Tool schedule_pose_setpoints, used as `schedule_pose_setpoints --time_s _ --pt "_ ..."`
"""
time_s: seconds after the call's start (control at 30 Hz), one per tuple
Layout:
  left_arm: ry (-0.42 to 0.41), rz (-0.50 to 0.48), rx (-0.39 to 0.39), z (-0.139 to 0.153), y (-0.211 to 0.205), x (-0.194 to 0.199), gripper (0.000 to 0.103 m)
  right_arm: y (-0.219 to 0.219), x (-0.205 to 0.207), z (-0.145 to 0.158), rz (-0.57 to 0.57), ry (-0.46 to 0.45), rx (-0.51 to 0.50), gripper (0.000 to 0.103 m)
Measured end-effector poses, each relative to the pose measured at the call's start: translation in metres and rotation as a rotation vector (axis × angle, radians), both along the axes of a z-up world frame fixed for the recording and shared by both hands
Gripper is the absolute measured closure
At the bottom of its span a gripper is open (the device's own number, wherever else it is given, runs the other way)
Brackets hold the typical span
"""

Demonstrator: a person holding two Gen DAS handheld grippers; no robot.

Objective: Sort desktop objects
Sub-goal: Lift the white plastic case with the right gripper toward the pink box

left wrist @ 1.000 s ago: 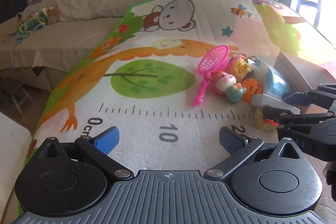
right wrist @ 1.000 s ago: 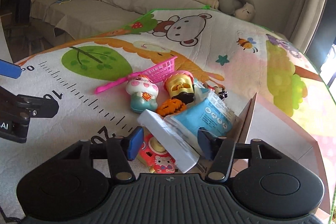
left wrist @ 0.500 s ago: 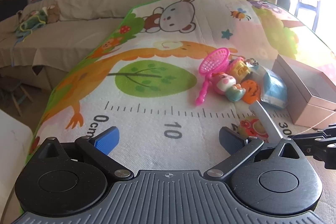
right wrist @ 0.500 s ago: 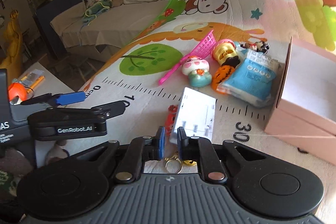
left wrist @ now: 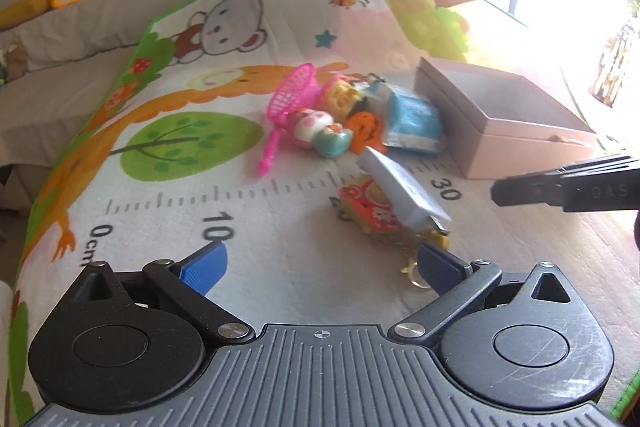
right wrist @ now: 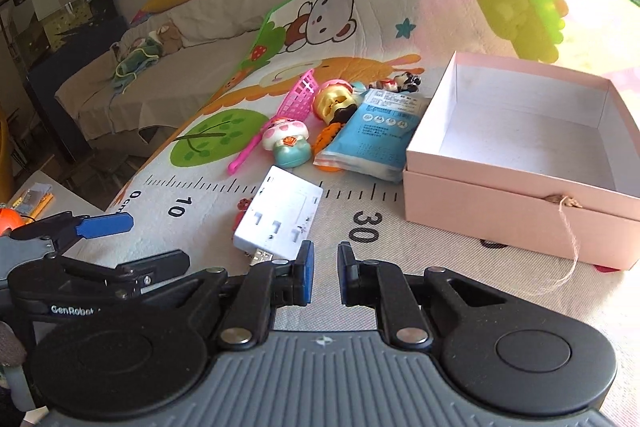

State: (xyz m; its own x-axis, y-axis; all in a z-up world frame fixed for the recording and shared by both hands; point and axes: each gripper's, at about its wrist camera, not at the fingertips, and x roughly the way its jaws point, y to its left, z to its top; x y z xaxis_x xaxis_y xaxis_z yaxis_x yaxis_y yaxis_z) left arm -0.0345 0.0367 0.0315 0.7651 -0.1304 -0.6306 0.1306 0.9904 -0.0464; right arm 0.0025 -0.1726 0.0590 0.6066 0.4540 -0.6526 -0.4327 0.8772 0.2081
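Hub [right wrist: 278, 215] — just beyond jaws, left of gap

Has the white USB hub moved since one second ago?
Yes. The hub left the toy pile beside the pink box and now lies nearer, by the ruler marks.

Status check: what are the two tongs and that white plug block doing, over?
Left tongs open, empty. Right tongs shut, holding nothing. White plug block lies tilted on a red toy, beside right tongs. Pink box open, nothing blocking it.
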Motion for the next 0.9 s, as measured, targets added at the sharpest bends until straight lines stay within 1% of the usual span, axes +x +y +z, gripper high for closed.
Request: schedule_pose_setpoints --time_s 0.07,0.1,0.13,0.17,0.2,0.27,0.3,0.33,0.43,0.47,0.53,0.57,0.6,0.67,0.7,0.8,0.9 --pt "0.008 -0.044 0.037 -0.004 -0.017 0.009 0.0 -0.004 -0.002 0.0 -0.015 -0.017 -0.007 0.09" --pt "0.015 -0.049 0.057 -0.006 -0.022 0.013 0.0 -0.005 -0.001 0.0 -0.017 -0.015 -0.003 0.088" --pt "0.021 -0.049 0.074 -0.007 -0.027 0.017 0.0 -0.006 -0.001 0.001 -0.017 -0.01 0.004 0.083" --pt "0.022 -0.051 0.083 -0.007 -0.029 0.019 0.0 -0.006 -0.001 0.002 -0.017 -0.004 0.014 0.074" --pt "0.02 -0.052 0.091 -0.006 -0.03 0.02 0.0 -0.005 0.001 0.003 -0.018 -0.003 0.023 0.068" --pt "0.021 -0.043 0.119 -0.006 -0.029 0.02 0.0 0.002 0.007 0.007 -0.002 0.003 0.049 0.04" --pt "0.023 -0.033 0.132 -0.007 -0.028 0.019 0.0 0.007 0.013 0.009 0.004 0.01 0.061 0.036" --pt "0.026 -0.026 0.136 -0.007 -0.025 0.018 0.0 0.014 0.02 0.008 0.006 0.025 0.074 0.036" --pt "0.039 -0.015 0.128 -0.008 -0.018 0.014 0.0 0.034 0.044 0.001 0.021 0.11 0.114 0.036" --pt "0.038 -0.013 0.128 -0.008 -0.016 0.012 0.0 0.043 0.053 -0.006 0.015 0.146 0.118 0.036" --pt "0.035 -0.012 0.123 -0.008 -0.012 0.009 0.0 0.051 0.064 -0.017 -0.007 0.188 0.118 0.037" --pt "0.03 -0.018 0.114 -0.007 -0.009 0.008 0.0 0.053 0.068 -0.022 -0.012 0.212 0.124 0.047" --pt "0.027 -0.028 0.103 -0.007 -0.007 0.006 0.0 0.053 0.07 -0.026 -0.007 0.239 0.136 0.053" --pt "0.027 -0.051 0.079 -0.007 -0.004 0.004 0.0 0.047 0.067 -0.028 0.009 0.27 0.171 0.054" --pt "0.029 -0.062 0.071 -0.008 -0.004 0.004 0.0 0.042 0.063 -0.026 0.01 0.266 0.178 0.054" --pt "0.031 -0.087 0.057 -0.01 -0.006 0.008 0.0 0.019 0.043 -0.014 0.003 0.197 0.159 0.054" --pt "0.024 -0.107 0.049 -0.01 -0.011 0.017 0.0 -0.008 0.022 -0.003 -0.019 0.13 0.085 0.054"
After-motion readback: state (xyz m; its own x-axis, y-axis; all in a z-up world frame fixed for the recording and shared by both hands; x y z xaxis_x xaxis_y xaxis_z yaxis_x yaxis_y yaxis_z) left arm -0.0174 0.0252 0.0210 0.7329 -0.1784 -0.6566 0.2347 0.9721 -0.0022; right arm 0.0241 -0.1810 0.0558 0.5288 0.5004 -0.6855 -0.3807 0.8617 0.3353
